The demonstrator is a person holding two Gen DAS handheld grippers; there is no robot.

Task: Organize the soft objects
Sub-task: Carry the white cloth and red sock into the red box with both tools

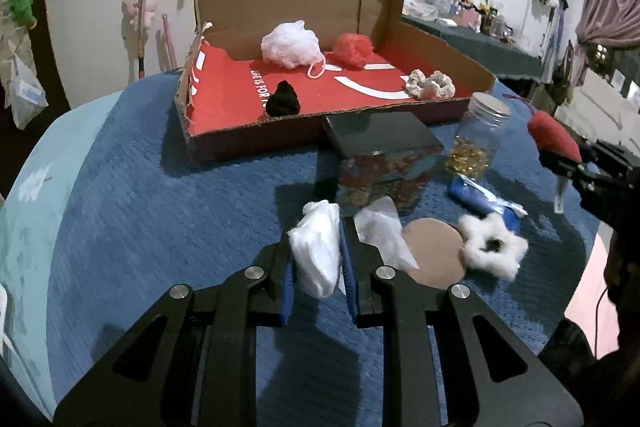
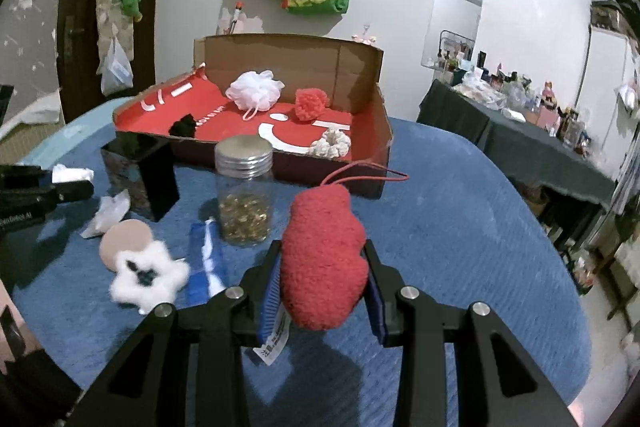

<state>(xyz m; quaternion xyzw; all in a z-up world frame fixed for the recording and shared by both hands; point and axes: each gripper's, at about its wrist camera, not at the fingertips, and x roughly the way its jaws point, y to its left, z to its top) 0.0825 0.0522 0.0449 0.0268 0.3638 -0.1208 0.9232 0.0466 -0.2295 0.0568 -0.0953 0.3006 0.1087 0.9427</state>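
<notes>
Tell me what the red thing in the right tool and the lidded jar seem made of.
Red plush: looks like fuzzy fleece or boucle fabric with a nubby matte surface, likely stuffed; it bulges between the tool's fingers. Jar: clear glass or plastic, hard to tell; its ridged silver lid looks like brushed metal.

I get dim, bluish indoor light from above; each claw throws a soft shadow just ahead. Both feeds bend hard toward black vignetted corners, and detail looks soft, noisy.
</notes>
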